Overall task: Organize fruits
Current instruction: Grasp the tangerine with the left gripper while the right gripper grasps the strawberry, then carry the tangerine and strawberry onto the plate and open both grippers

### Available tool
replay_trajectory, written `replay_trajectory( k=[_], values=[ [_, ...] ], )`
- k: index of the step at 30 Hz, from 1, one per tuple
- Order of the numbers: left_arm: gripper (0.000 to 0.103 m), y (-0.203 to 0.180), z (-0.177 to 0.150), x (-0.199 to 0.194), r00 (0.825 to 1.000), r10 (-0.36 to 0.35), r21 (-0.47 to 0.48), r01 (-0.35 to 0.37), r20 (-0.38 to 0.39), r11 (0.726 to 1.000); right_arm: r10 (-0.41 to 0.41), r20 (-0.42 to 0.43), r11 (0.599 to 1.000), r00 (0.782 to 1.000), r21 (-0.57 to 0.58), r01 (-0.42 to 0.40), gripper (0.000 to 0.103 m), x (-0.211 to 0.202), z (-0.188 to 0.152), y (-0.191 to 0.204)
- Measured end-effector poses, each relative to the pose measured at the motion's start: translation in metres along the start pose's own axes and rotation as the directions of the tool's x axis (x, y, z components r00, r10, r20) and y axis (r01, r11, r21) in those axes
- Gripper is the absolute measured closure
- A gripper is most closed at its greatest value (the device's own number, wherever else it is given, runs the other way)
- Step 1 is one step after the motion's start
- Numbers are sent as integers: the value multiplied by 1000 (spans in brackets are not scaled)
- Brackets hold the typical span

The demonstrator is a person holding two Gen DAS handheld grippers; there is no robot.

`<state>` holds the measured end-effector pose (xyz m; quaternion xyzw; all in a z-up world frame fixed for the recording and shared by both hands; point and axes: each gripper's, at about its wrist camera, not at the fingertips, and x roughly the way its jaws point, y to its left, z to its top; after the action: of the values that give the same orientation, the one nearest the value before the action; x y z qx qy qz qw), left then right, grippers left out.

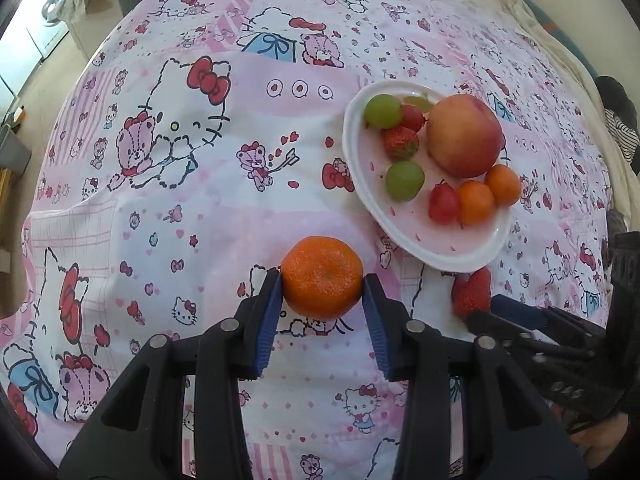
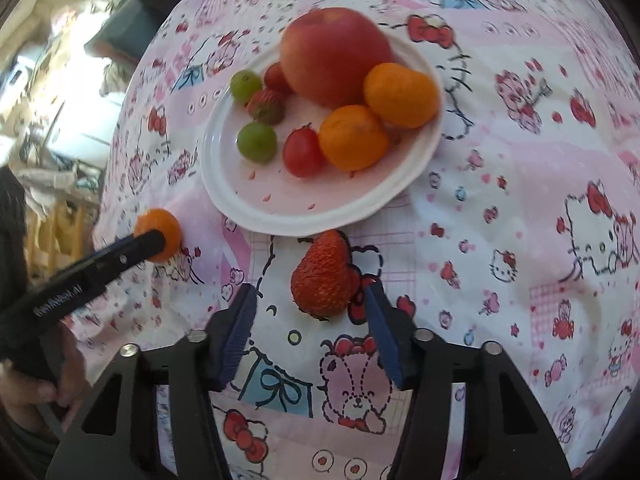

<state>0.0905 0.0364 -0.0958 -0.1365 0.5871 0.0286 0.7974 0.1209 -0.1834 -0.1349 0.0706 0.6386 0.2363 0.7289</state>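
Observation:
My left gripper (image 1: 322,280) is shut on a mandarin (image 1: 322,277), both pads touching its sides, just above the cloth. It also shows in the right wrist view (image 2: 159,234). My right gripper (image 2: 310,296) is open around a strawberry (image 2: 324,276) that lies on the cloth just below the plate; the right pad is near it, the left pad stands apart. The white plate (image 2: 280,208) holds a peach (image 2: 334,56), two small oranges (image 2: 354,138), green grapes (image 2: 257,142), a cherry tomato (image 2: 302,152) and a strawberry (image 2: 266,106).
The surface is a pink Hello Kitty cloth (image 1: 180,200). The plate sits to the right in the left wrist view (image 1: 400,236). Room floor and a white appliance (image 1: 48,12) lie beyond the cloth's left edge.

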Motion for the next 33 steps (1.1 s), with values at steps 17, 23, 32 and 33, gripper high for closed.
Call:
replay_trajectory(
  k=[17, 23, 32, 33],
  values=[
    [67, -11, 4, -1, 1000, -28, -5, 28, 5, 1000, -19, 110, 1000, 994, 1, 19, 69, -45, -17, -11],
    [67, -15, 19, -17, 996, -83, -7, 83, -13, 996, -14, 228, 1000, 974, 4, 13, 69, -79, -9, -12],
    [67, -58, 65, -44, 994, -45, 207, 24, 97, 978, 3, 305, 999, 952, -49, 12, 69, -113, 42, 4],
    [66, -63, 69, -42, 994, -39, 225, 15, 102, 974, -13, 307, 998, 952, -56, 31, 69, -111, 49, 5]
  ],
)
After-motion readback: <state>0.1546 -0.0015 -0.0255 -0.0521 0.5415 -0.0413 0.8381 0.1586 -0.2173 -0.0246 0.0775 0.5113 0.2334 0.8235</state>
